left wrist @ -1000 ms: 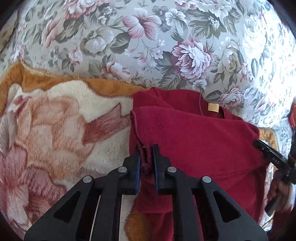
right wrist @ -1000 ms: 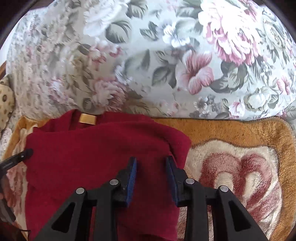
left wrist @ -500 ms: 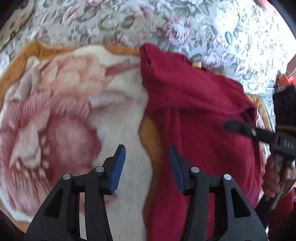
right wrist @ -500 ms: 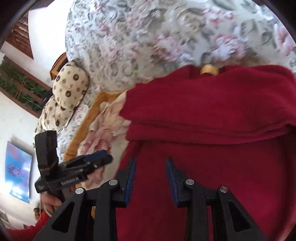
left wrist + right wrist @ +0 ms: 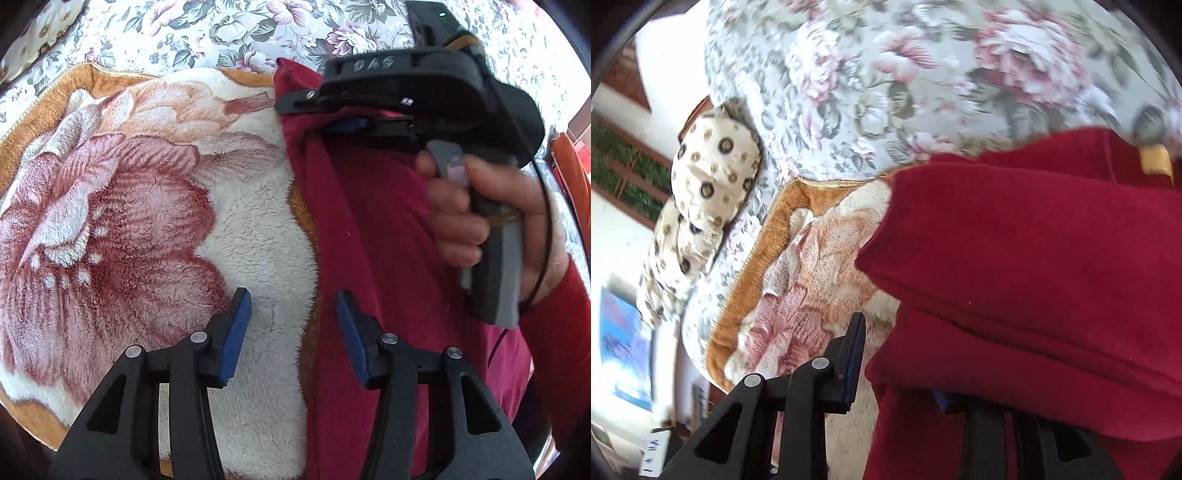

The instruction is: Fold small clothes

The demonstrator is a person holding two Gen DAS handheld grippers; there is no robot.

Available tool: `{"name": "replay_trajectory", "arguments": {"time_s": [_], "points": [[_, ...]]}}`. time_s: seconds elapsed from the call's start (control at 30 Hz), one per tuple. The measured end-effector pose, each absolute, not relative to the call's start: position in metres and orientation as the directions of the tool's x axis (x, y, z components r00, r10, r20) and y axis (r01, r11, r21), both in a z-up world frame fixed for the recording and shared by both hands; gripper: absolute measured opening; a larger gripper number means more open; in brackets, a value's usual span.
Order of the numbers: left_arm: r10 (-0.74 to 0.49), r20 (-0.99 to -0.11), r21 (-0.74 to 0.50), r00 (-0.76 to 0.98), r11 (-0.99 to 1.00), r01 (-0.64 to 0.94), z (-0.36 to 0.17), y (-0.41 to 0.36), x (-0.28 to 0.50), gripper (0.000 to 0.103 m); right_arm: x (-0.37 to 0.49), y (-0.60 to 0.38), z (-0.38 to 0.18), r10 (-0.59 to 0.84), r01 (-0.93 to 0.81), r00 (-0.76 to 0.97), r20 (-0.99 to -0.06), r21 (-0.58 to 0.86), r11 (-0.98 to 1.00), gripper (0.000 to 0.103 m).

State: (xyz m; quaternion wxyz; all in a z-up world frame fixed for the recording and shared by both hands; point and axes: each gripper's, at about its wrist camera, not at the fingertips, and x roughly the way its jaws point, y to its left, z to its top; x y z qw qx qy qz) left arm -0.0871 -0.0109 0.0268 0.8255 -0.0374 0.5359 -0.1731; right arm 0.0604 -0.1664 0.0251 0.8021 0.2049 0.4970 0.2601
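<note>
A dark red fleece garment [image 5: 369,229] lies partly folded on a plush flowered blanket [image 5: 129,206]; its tan neck label [image 5: 1154,158] shows in the right wrist view. My left gripper [image 5: 291,332] is open and empty, low over the garment's left edge. My right gripper [image 5: 897,354] is open at the garment's [image 5: 1034,258] upper left fold; its left finger [image 5: 855,354] is bare over the blanket and the right finger is slid under the cloth. In the left wrist view the right gripper [image 5: 325,110] reaches across from the right, its upper finger above the fold.
A flowered sofa back [image 5: 221,29] rises behind the blanket [image 5: 798,280]. A cream dotted cushion [image 5: 713,181] lies at the sofa's left end. The blanket's orange border [image 5: 738,295] marks the seat edge, with the room floor beyond.
My left gripper let go of the garment's edge, opened and drew back. My right gripper swung across to the garment's left fold and slid one finger under it.
</note>
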Motion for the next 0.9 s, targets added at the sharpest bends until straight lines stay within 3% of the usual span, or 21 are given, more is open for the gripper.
{"name": "replay_trajectory", "arguments": {"time_s": [0.07,0.3,0.43,0.53,0.63,0.8,0.9], "points": [[-0.333,-0.871,-0.26,0.361,0.936,0.237,0.028,-0.007,-0.085,0.048,0.063,-0.163,0.016,0.606,-0.224,0.337,-0.721,0.563,0.795,0.034],[-0.328,-0.86,-0.253,0.392,0.939,0.231,0.042,0.002,-0.091,0.048,0.044,-0.207,0.038,0.666,-0.199,0.413,-0.621,0.652,0.731,0.033],[-0.325,-0.86,-0.25,0.393,0.941,0.231,0.043,0.001,-0.093,0.048,0.054,-0.185,0.028,0.714,-0.213,0.368,-0.595,0.694,0.688,0.033],[-0.3,-0.87,-0.22,0.391,0.946,0.237,0.044,-0.005,-0.095,0.048,0.062,-0.159,0.005,0.71,-0.187,0.286,-0.644,0.689,0.7,0.034],[-0.312,-0.862,-0.235,0.401,0.945,0.23,0.047,-0.002,-0.099,0.048,0.041,-0.179,0.029,0.716,-0.207,0.299,-0.631,0.689,0.695,0.034],[-0.352,-0.842,-0.284,0.409,0.934,0.219,0.055,-0.003,-0.106,0.048,-0.046,-0.273,0.082,0.491,-0.172,0.515,-0.703,0.477,0.862,0.034],[-0.381,-0.831,-0.312,0.404,0.922,0.228,0.056,-0.014,-0.109,0.048,-0.068,-0.331,0.076,0.419,-0.074,0.523,-0.742,0.45,0.89,0.034]]}}
